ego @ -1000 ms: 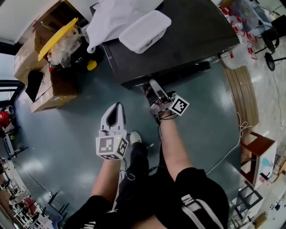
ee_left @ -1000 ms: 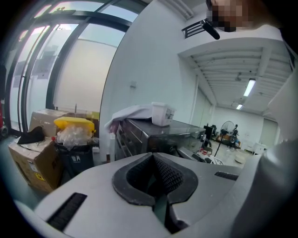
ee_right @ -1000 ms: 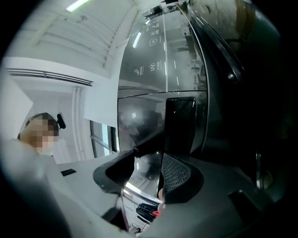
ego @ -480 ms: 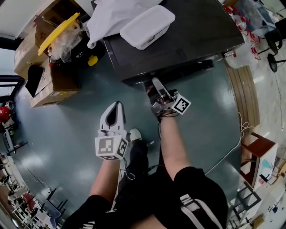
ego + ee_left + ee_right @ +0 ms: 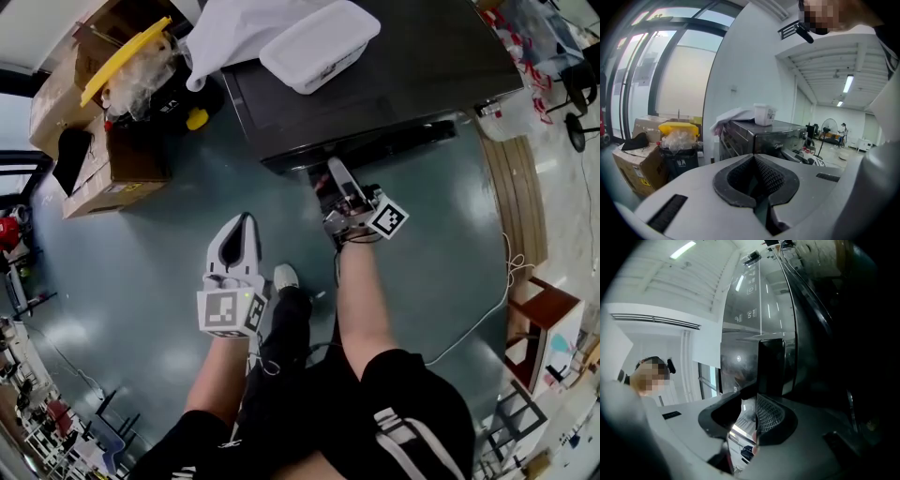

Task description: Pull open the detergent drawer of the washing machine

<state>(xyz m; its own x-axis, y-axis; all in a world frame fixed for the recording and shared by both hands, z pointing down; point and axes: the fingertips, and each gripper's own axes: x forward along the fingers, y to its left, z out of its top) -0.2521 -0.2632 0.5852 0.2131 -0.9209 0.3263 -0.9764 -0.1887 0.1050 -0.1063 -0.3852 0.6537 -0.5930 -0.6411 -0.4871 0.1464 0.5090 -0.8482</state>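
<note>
Right gripper (image 5: 334,173) — jaws closing, detergent drawer (image 5: 769,366) lip between them, not yet pinched | left gripper (image 5: 246,223) clenched, empty, well back from washing machine (image 5: 403,66) | risk: shallow bite — pads slip off when pulled.

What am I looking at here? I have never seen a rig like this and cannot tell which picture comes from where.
A person holds a hand-held two-jaw gripper in each hand. The head view comes from a camera on the person's head, looking steeply down. There the left gripper is held away from the machine, jaws together and empty. The right gripper reaches the front of the dark grey washing machine.

The other two pictures come from cameras riding on each gripper. In the right gripper view, its jaws are closing around a dark upright panel, probably the detergent drawer's front; a gap shows on one side.

On the machine's top lie a white lidded plastic box and a white cloth.
</note>
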